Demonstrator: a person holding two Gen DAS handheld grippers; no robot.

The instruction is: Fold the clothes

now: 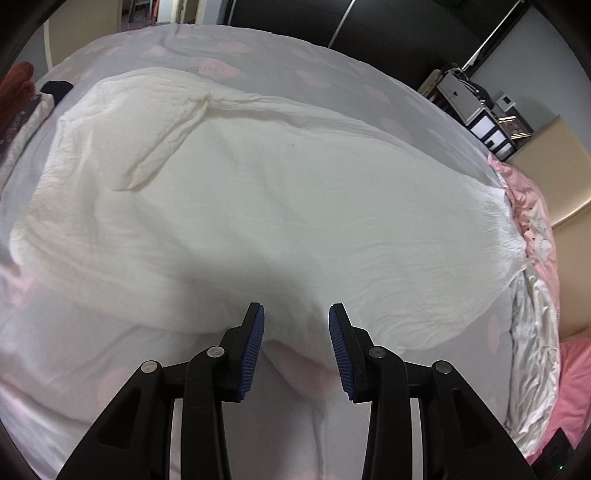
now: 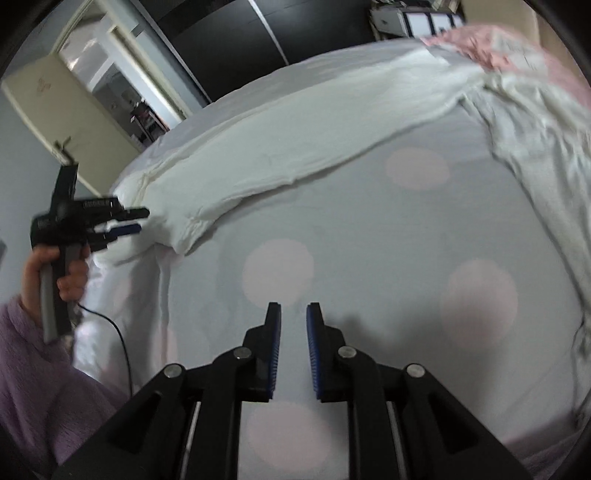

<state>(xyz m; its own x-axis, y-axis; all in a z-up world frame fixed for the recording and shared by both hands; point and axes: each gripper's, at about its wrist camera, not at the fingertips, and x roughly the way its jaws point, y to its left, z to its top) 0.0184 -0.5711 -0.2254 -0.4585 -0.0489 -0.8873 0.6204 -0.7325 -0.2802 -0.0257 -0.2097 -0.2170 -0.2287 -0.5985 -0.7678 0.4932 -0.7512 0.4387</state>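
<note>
A large white crinkled garment (image 1: 258, 184) lies spread flat on the bed, with one folded flap at its upper left. My left gripper (image 1: 295, 310) hangs over the garment's near hem, open, with nothing between its blue pads. The right wrist view shows the same garment (image 2: 295, 140) as a long band across the bed. There the left gripper (image 2: 125, 221) is held at the garment's left end, its jaws apart. My right gripper (image 2: 294, 308) hovers over the bare spotted sheet, well short of the garment. Its jaws are a narrow gap apart and hold nothing.
The bed sheet (image 2: 369, 229) is pale with pink dots. A pink quilt (image 1: 532, 206) and a shiny white cloth (image 1: 535, 332) are bunched at the right. A hand (image 2: 44, 269) in a purple sleeve (image 2: 37, 369) holds the left gripper, trailing a cable (image 2: 118, 332). A dark wardrobe (image 1: 332, 22) and an open door (image 2: 74, 110) stand beyond.
</note>
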